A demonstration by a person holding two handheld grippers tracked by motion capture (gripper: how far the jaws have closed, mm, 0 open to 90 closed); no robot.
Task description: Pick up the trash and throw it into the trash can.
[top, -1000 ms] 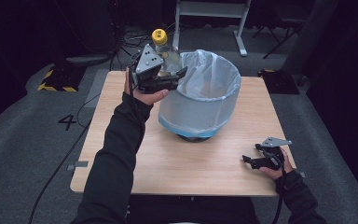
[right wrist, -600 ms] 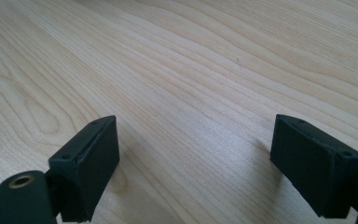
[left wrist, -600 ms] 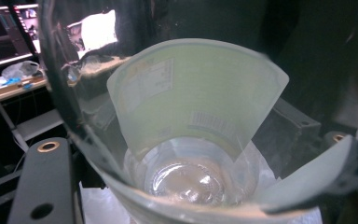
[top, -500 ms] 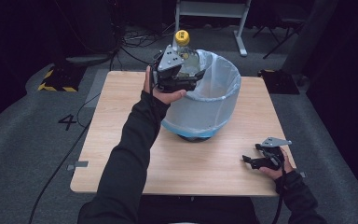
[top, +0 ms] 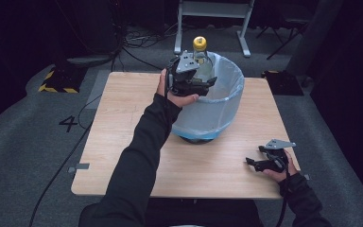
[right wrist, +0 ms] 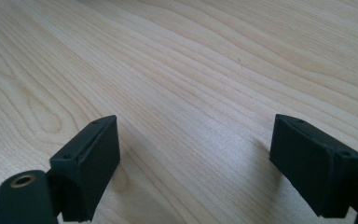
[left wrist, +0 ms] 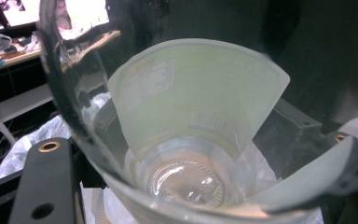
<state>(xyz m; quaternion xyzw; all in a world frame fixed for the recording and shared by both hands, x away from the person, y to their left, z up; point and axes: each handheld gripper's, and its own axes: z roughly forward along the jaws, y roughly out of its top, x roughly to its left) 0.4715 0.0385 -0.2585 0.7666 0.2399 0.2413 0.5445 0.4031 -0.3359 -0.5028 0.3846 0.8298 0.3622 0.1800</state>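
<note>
A clear plastic bottle (top: 200, 60) with a yellow cap is held upright over the back-left rim of a round bin (top: 227, 101) lined with a pale blue bag. My left gripper (top: 192, 79) is shut on the bottle's lower body. In the left gripper view, the bottle (left wrist: 191, 121) with its pale label sits between the jaws of the left gripper (left wrist: 191, 191), and the bag (left wrist: 32, 140) lies below. My right gripper (top: 259, 163) rests open on the wooden table (top: 123, 127) at the front right. The right gripper (right wrist: 196, 158) holds nothing, and bare wood (right wrist: 191, 56) lies between its jaws.
The bin stands at the table's middle-back. Dark grey floor surrounds the table, with cables and a white metal frame (top: 212, 14) behind it. A yellow-black marked block (top: 59, 80) sits on the floor at the left.
My left gripper has carried the bottle to the right, from outside the bin's left rim to over the bin's opening. The right gripper has stayed put.
</note>
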